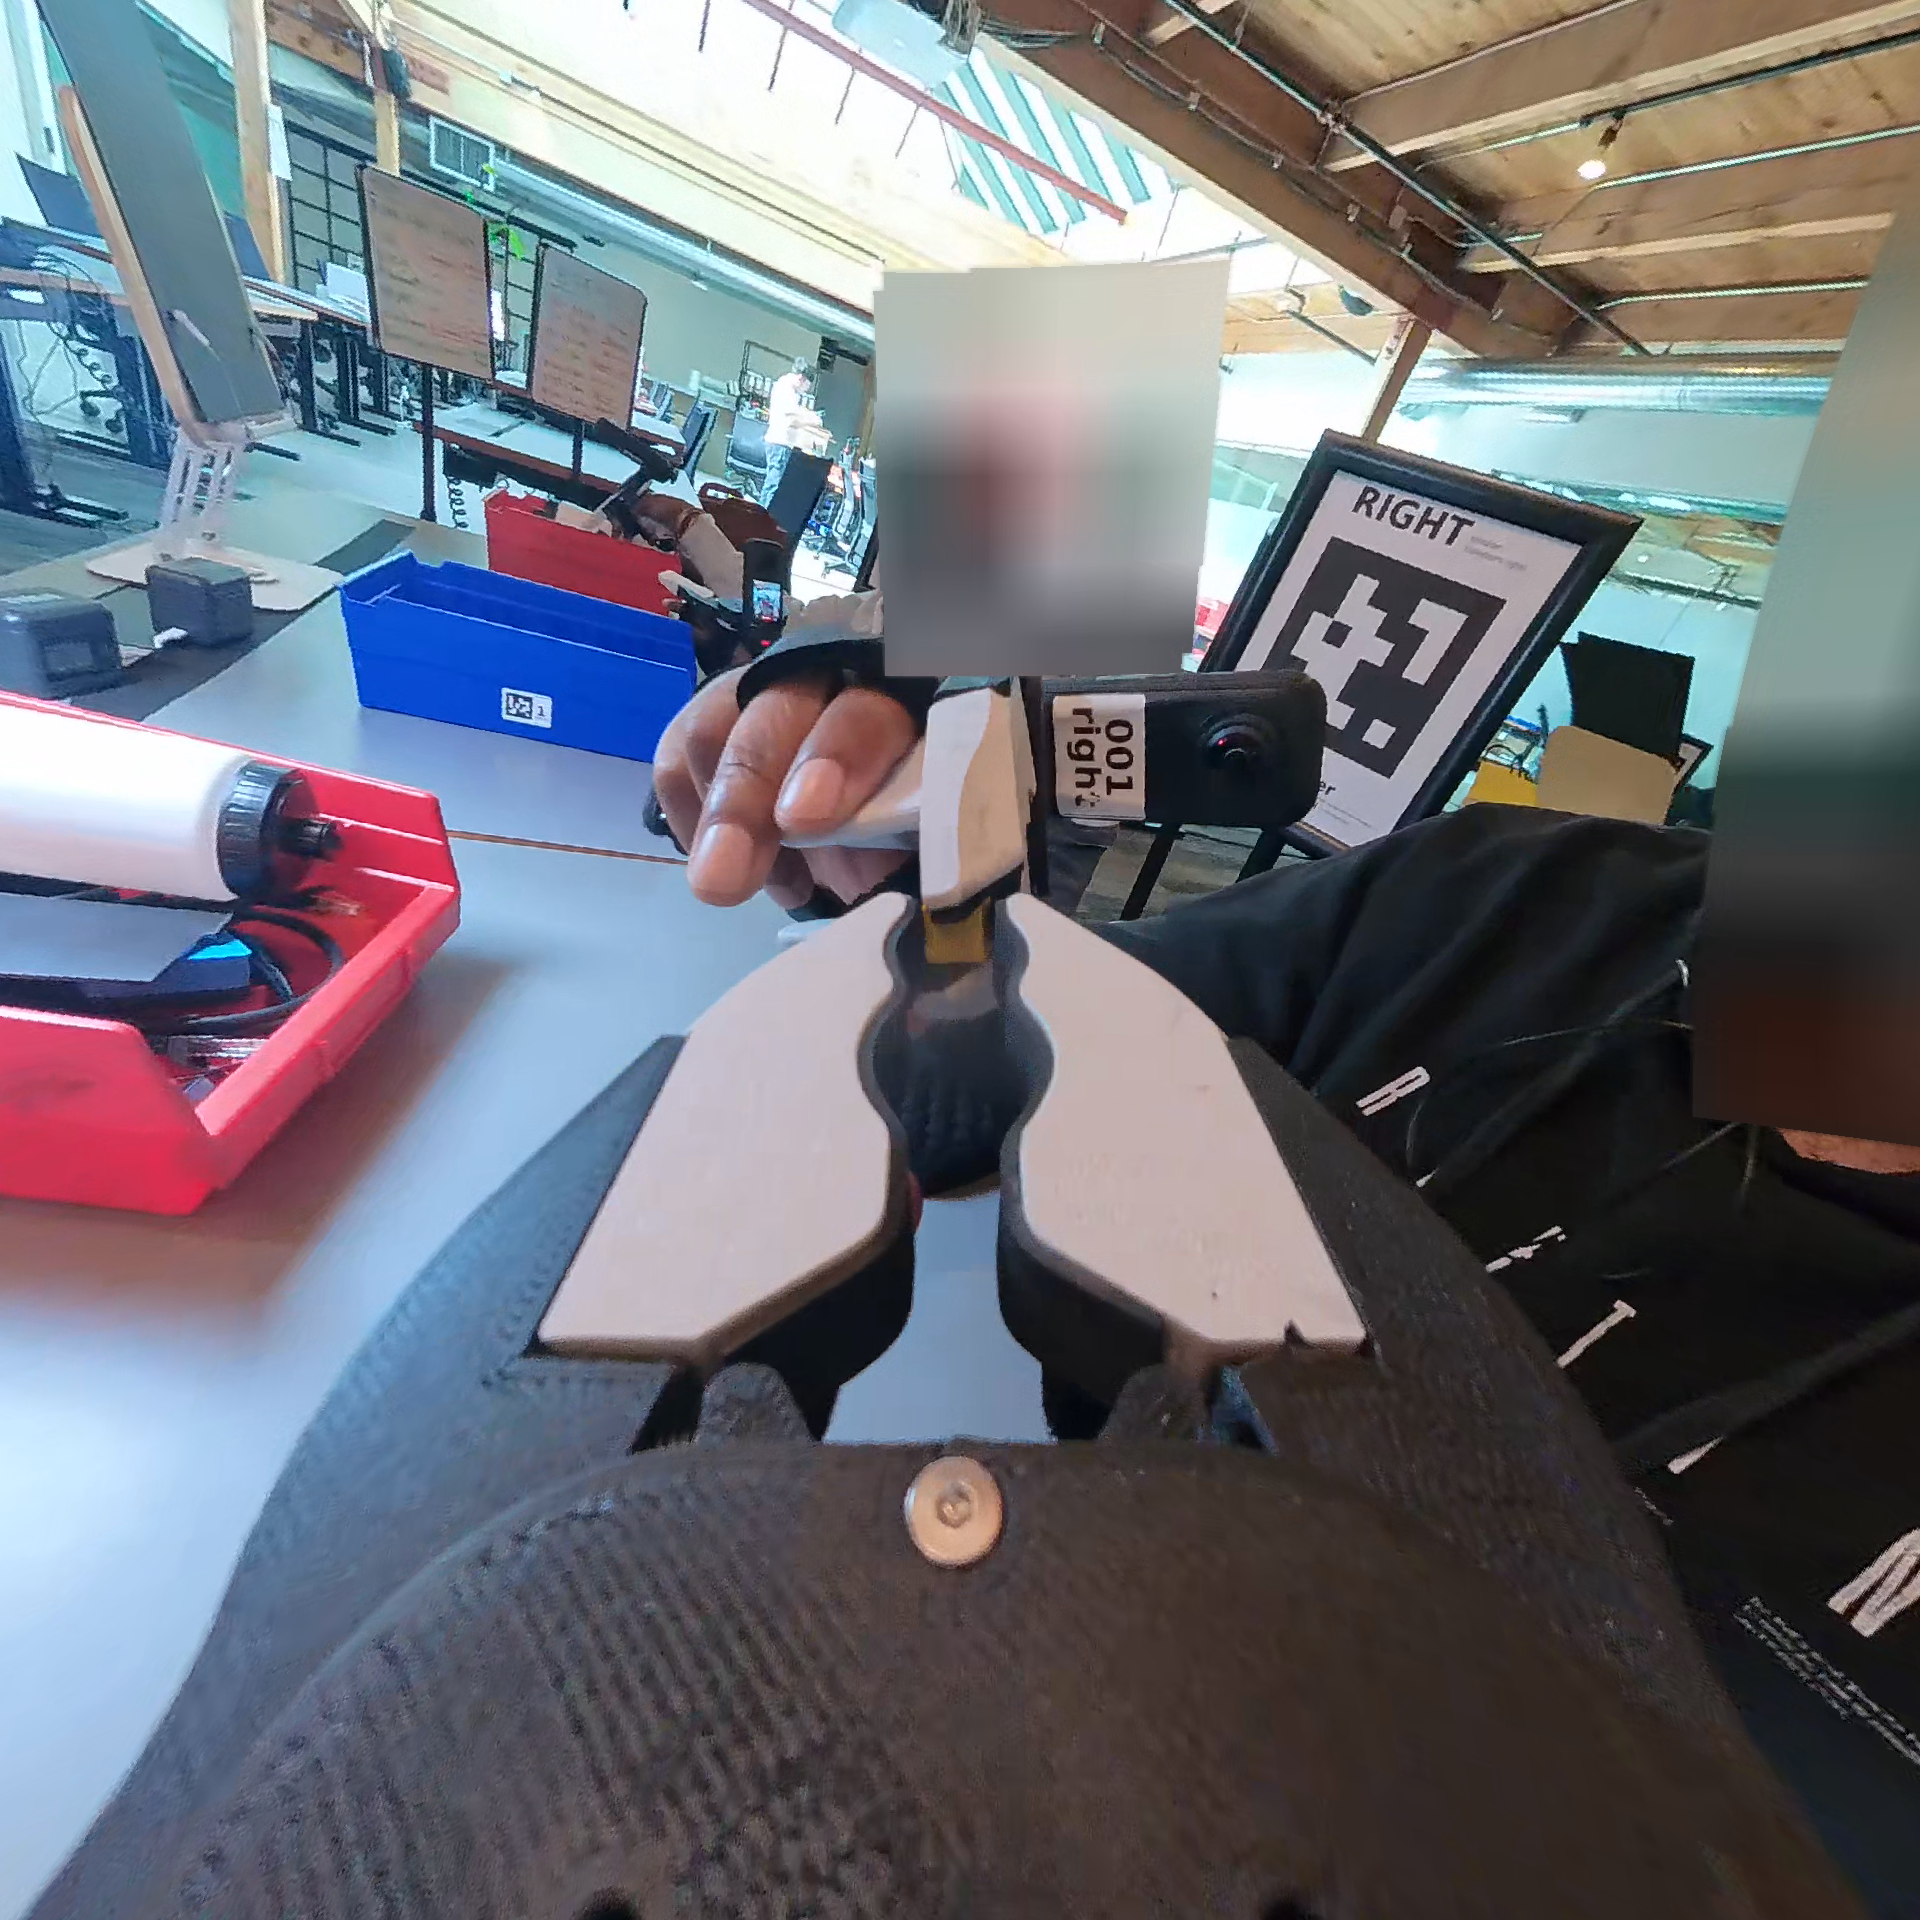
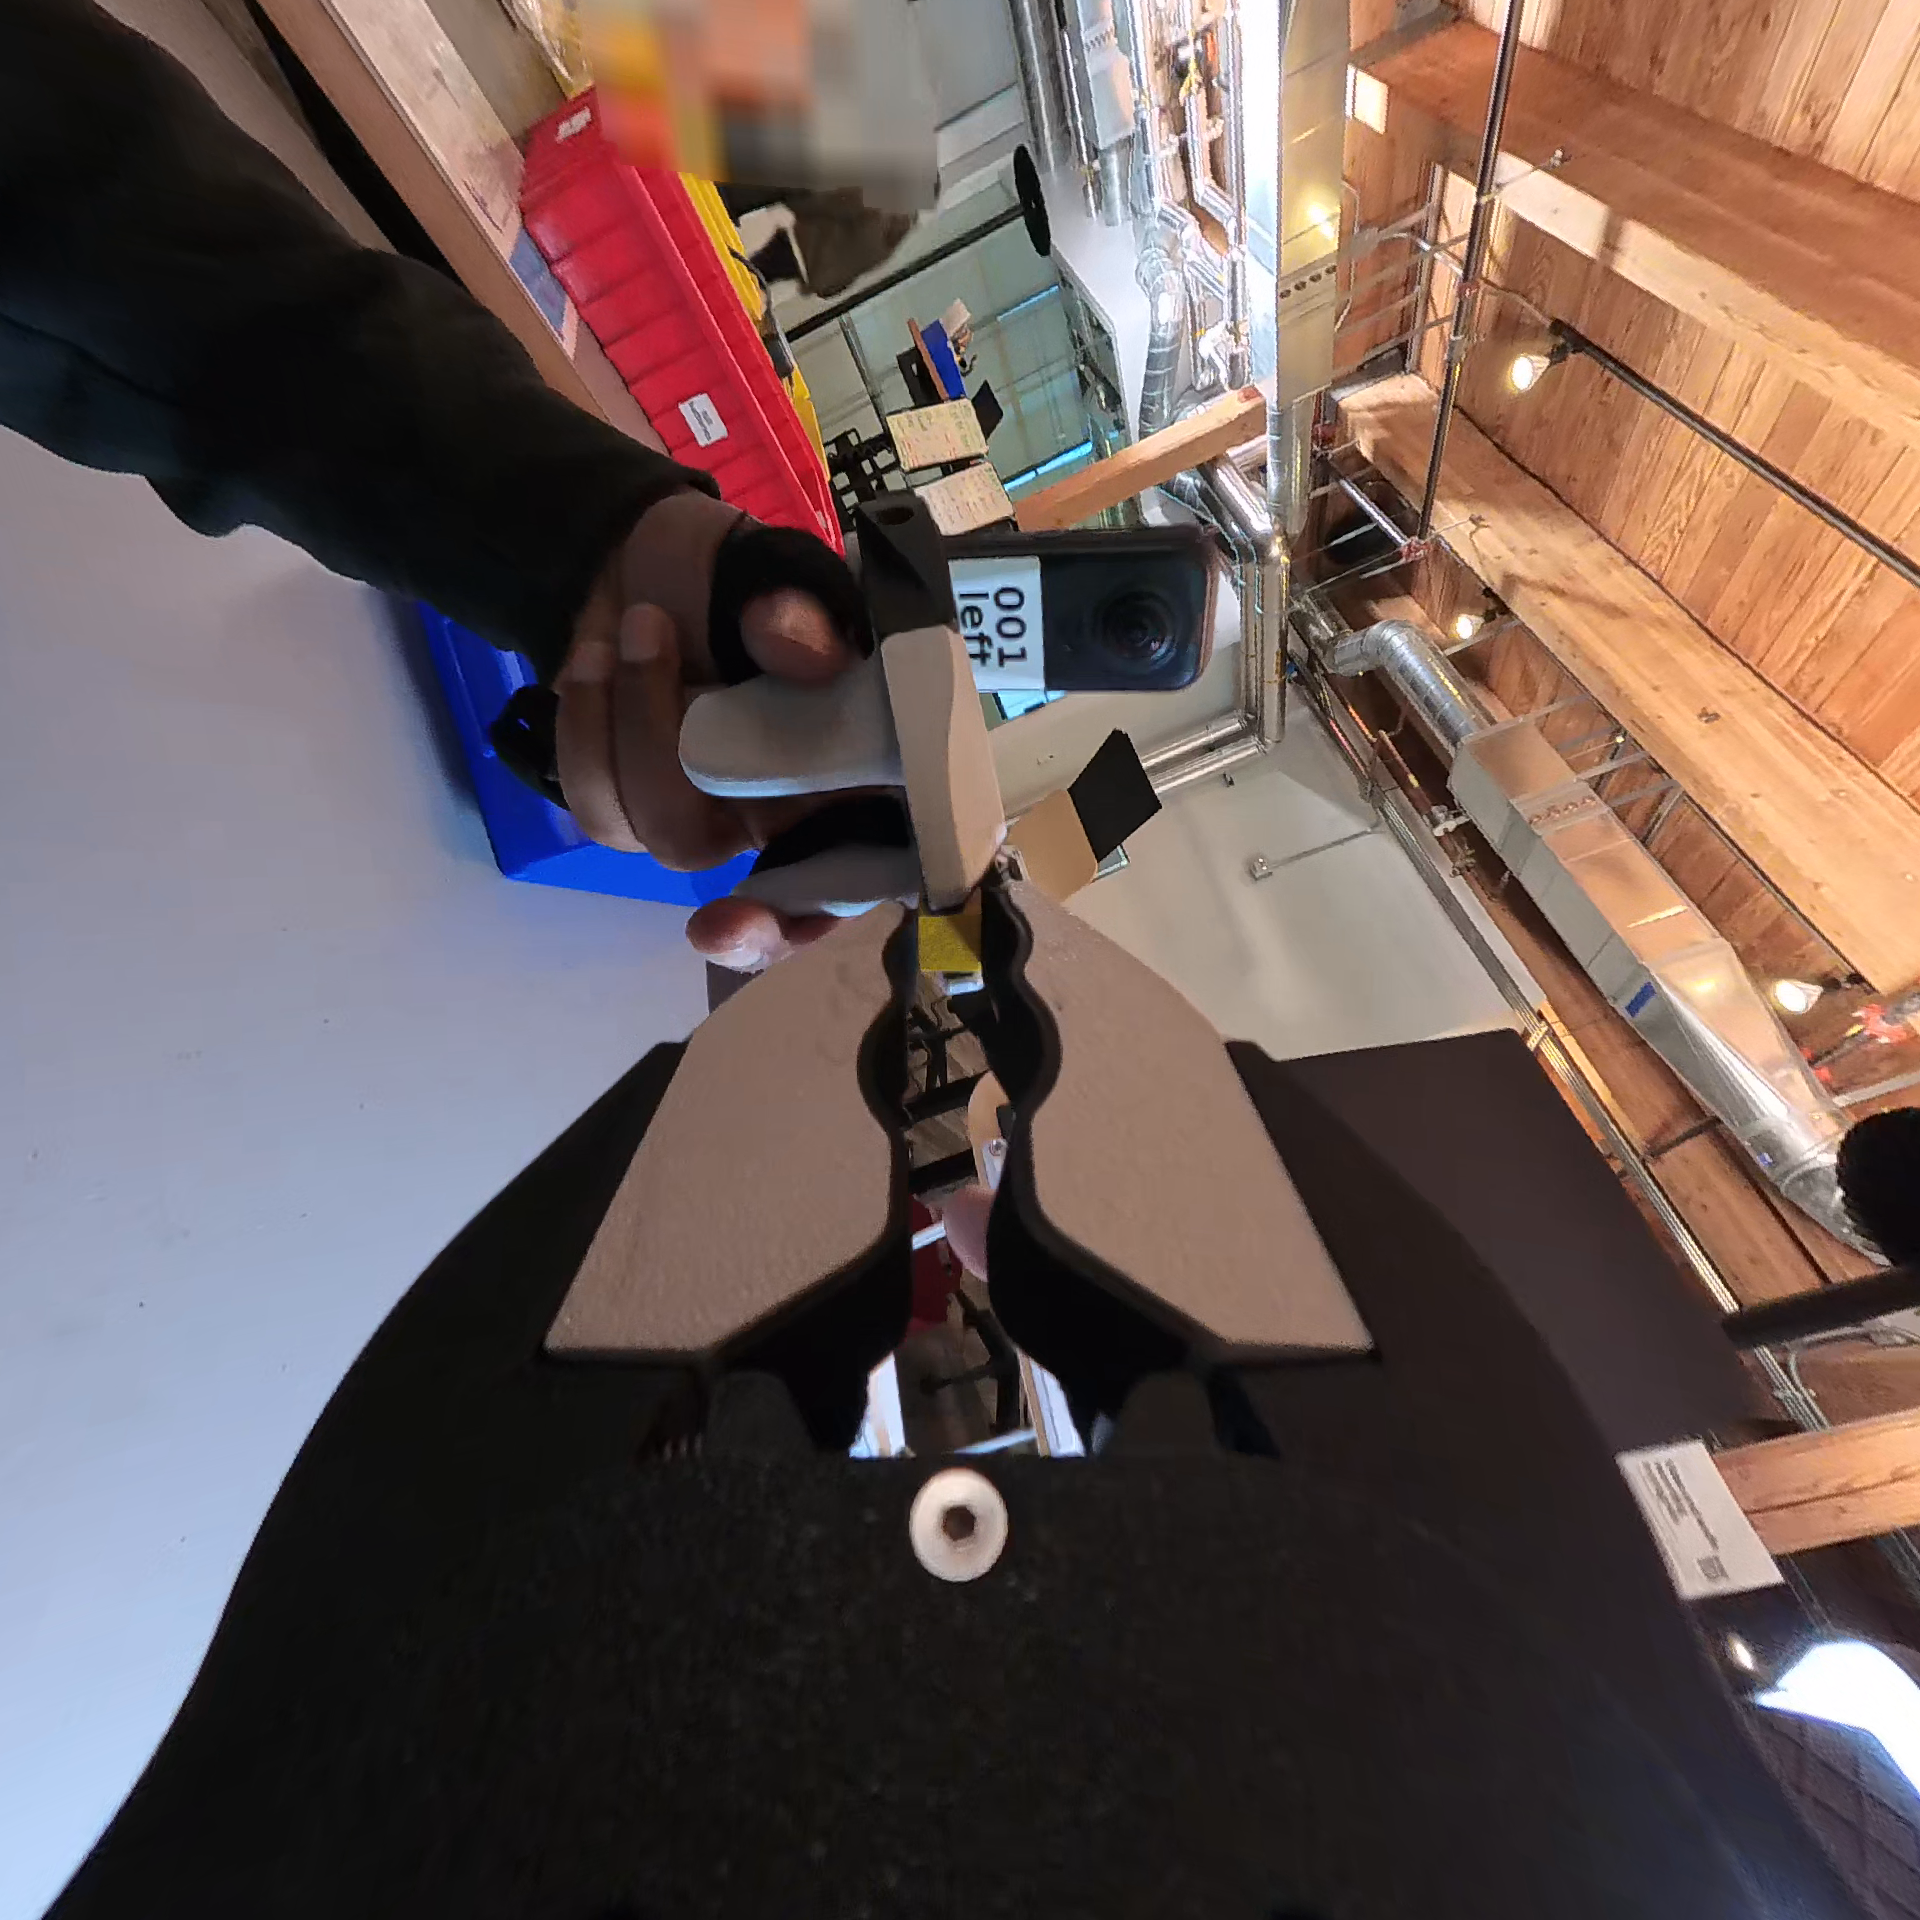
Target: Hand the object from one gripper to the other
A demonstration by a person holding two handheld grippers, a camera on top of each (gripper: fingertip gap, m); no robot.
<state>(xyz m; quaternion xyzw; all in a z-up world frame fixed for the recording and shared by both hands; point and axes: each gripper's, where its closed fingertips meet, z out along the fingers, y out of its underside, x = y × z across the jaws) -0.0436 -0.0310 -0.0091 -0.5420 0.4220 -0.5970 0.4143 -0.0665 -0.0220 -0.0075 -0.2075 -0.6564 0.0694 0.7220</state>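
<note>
The left gripper [image 1: 954, 935] has its jaws drawn to a narrow gap, and at their very tips they pinch a small yellow block [image 1: 954, 938], the thing being passed. The right gripper [image 1: 971, 894] meets it tip to tip from the far side, turned edge-on in the left wrist view, so that its jaws come down onto the same yellow block. In the right wrist view the right gripper [image 2: 951, 935] likewise shows its jaws narrowed, with the yellow block [image 2: 948, 940] lying between their tips, and the left gripper [image 2: 961, 894] reaches in from beyond, pressing on the block's far end. The block thus sits between the two pairs of jaws, touched by both and held clear above the grey surface [image 1: 260, 1299]. Whether each pair grips it firmly or only rests against it cannot be told. A hand [image 1: 769, 790] wraps the handle of the right gripper beyond the block, and another hand [image 2: 665, 727], coming out of a black sleeve [image 2: 312, 395], holds the left gripper. Left of the block on the surface stands a red bin [image 1: 312, 1060] holding a white bottle [image 1: 114, 800] and cables; beyond the block, farther back on the surface, stands a blue bin [image 1: 499, 665].
</note>
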